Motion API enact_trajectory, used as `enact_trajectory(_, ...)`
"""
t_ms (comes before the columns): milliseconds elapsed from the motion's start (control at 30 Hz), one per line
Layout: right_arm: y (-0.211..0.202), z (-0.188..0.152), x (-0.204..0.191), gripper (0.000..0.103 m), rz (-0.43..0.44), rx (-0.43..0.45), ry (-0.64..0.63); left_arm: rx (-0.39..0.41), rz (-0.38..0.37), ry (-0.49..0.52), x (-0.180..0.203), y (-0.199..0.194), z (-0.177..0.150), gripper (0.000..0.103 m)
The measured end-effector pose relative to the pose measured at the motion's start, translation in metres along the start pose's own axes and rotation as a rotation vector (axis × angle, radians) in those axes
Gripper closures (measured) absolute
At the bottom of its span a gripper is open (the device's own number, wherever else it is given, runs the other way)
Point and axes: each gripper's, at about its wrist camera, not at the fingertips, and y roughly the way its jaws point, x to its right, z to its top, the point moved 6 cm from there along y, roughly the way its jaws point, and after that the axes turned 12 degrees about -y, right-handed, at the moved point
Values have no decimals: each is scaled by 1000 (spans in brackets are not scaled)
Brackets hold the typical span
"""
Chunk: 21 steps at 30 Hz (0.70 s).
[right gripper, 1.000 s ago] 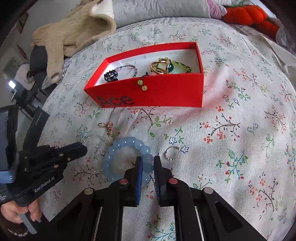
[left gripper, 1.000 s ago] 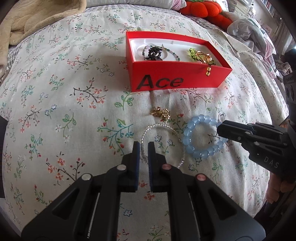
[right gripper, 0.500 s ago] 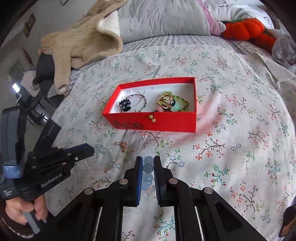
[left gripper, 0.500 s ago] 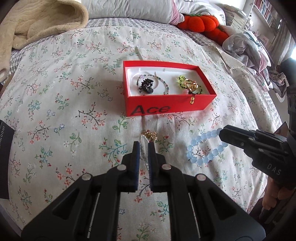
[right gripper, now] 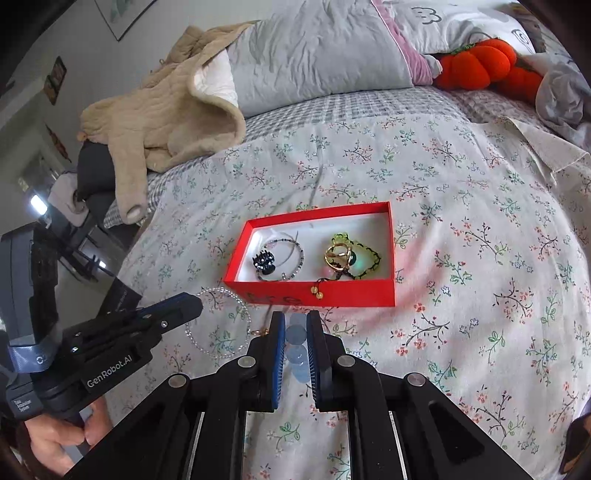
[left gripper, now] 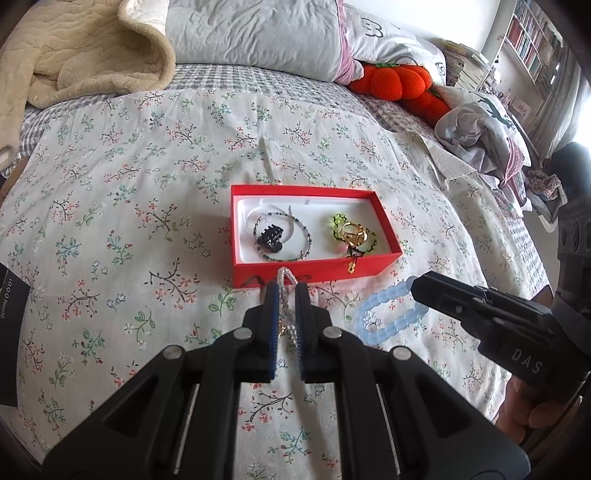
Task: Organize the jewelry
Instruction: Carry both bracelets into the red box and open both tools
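A red box [left gripper: 314, 267] [right gripper: 386, 295] lies on the floral bedspread. It holds a dark beaded bracelet with a black clip [left gripper: 271, 238] and a green cord with a gold piece [left gripper: 352, 234]. My left gripper [left gripper: 286, 291] is shut on a clear bead bracelet [left gripper: 285, 276], lifted above the bed; the bracelet hangs as a loop in the right wrist view [right gripper: 218, 321]. My right gripper [right gripper: 295, 321] is shut on a light blue bead bracelet [right gripper: 297, 338], which dangles from its tip in the left wrist view [left gripper: 384, 317].
A beige blanket [left gripper: 74, 55], grey pillows [left gripper: 258, 33] and an orange plush pumpkin [left gripper: 391, 81] lie at the head of the bed. Crumpled clothes [left gripper: 476, 122] lie at the right. A small gold charm [right gripper: 261, 332] shows beside my right gripper.
Both grippers have risen from the bedspread, each lifting its bracelet. The box now looks smaller and farther below.
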Motion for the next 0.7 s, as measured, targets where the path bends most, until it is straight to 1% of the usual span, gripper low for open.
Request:
enact_trajectory(167, -10, 16, 1, 91, -6, 56, 7, 25, -34, -46, 2, -1, 13, 94)
enact_trajectory(367, -12, 31, 13, 91, 6, 107, 63, 60, -76, -85, 2, 3, 27, 94)
enact_trajectory(500, -12, 42, 20, 91, 1, 138, 84, 81, -94, -108, -1, 12, 36, 94)
enact_trajectory(700, -2, 52, 26, 91, -19, 158, 93, 90, -100, -130, -8, 34, 44, 94)
